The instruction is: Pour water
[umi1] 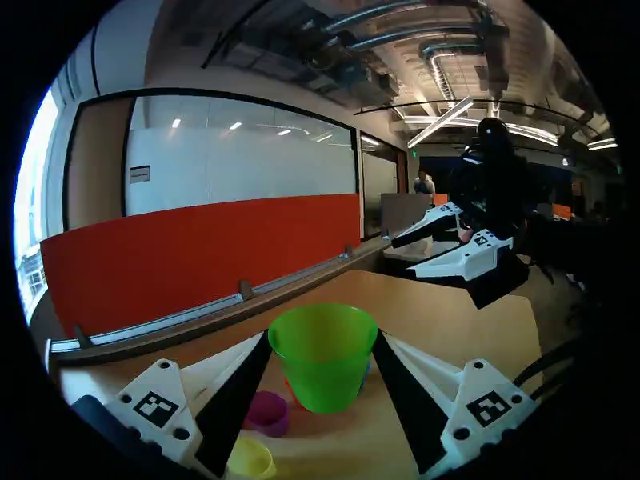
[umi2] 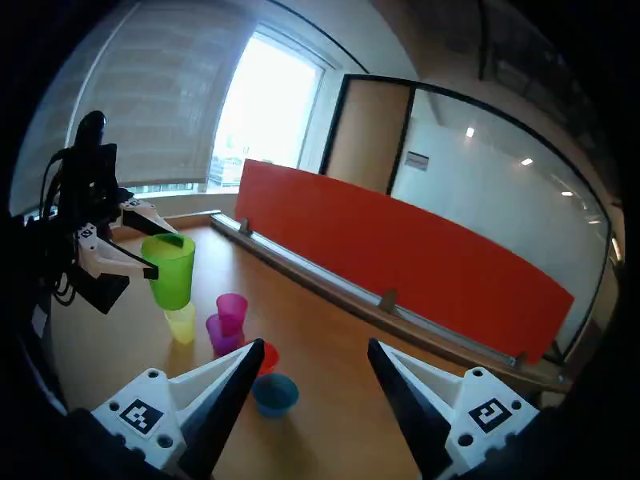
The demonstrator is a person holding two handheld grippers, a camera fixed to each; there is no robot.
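The left hand-held gripper (umi1: 320,338) reaches level over the table (umi1: 456,320), its two fingers pressing the sides of an upright green cup (umi1: 323,364). In the right gripper view, the cup (umi2: 170,270) hangs in that gripper (umi2: 168,254) just above a yellow cup (umi2: 182,324). The right hand-held gripper (umi2: 314,346) is held forward with its fingers spread wide and nothing between them. In the left gripper view it (umi1: 402,256) floats well apart, over the table's far end. The hands behind both grippers are too dark to make out. Whether the green cup holds water cannot be told. It partly hides a blue cup (umi2: 274,394) and a red cup (umi2: 269,356) in the left gripper view.
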